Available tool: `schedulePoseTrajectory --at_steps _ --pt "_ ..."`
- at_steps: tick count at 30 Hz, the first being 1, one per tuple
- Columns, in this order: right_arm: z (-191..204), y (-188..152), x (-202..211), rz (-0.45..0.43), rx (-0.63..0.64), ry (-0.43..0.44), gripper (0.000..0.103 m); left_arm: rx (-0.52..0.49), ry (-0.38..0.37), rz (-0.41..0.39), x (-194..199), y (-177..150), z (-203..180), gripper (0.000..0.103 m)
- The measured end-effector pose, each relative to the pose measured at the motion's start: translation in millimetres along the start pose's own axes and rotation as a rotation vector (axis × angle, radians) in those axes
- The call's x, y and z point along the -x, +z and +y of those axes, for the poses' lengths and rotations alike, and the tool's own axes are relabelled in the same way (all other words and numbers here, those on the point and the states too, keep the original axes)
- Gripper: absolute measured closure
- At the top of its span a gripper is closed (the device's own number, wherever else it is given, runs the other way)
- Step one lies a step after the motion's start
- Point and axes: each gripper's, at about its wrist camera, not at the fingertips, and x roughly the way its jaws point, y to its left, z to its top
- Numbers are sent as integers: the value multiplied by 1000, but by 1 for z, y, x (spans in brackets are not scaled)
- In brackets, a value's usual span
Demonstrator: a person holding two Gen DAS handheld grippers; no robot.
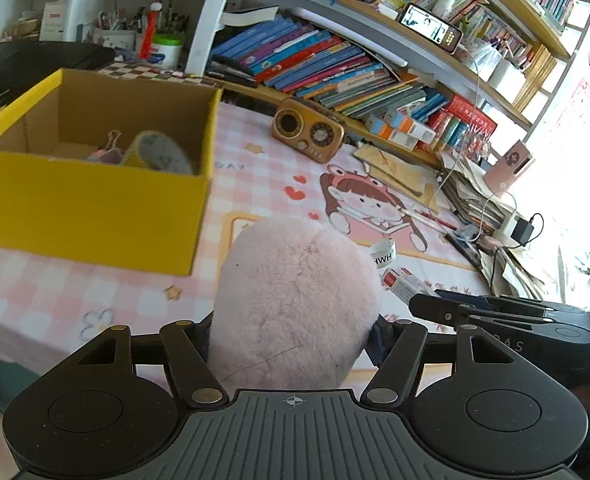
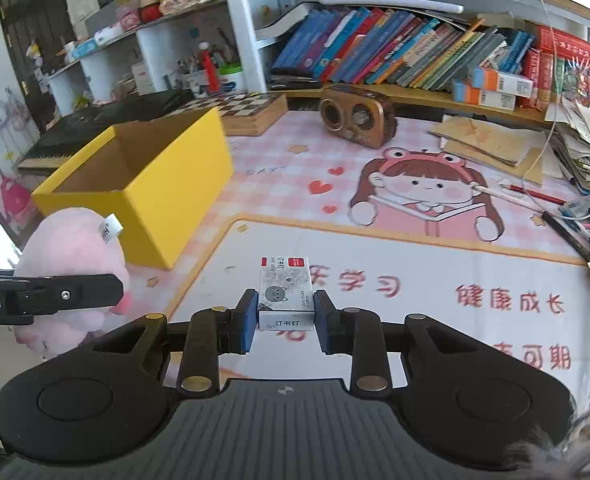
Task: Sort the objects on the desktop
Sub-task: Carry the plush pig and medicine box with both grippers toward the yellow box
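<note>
My left gripper (image 1: 291, 332) is shut on a pink plush toy (image 1: 295, 304), which fills the space between its fingers; the toy also shows in the right wrist view (image 2: 71, 272). The yellow cardboard box (image 1: 95, 208) stands ahead to the left, open, holding a tape roll (image 1: 161, 154) and a binder clip (image 1: 113, 138). My right gripper (image 2: 286, 320) has its blue pads on both sides of a small white staple box (image 2: 285, 294) lying on the pink desk mat (image 2: 435, 272); the pads look in contact with its sides.
A brown retro radio (image 2: 357, 122) stands at the back of the mat. Books fill the shelf (image 2: 415, 60) behind. Paper stacks, pencils and cables lie at the right edge (image 2: 575, 200). A chessboard box (image 2: 251, 110) and a keyboard (image 2: 95, 128) sit behind the yellow box.
</note>
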Motion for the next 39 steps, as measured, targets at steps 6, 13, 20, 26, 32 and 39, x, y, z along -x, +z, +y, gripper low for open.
schedulePoseTrajectory --at_steps 6,13,20,26,32,39 --pt "28 -12 6 10 5 0 76 17 -2 11 17 -11 22 37" --pt "60 -28 12 25 6 3 76 16 -11 10 37 -22 40 37" --pt "90 -46 16 47 2 18 76 20 -11 29 56 -37 60 37" --pt "119 -55 15 76 30 60 76 38 6 29 74 -49 80 37" --pt "145 -56 9 95 77 110 76 79 34 13 93 -58 99 37" --pt "173 -52 1 107 134 164 76 133 80 -13 113 -68 121 37"
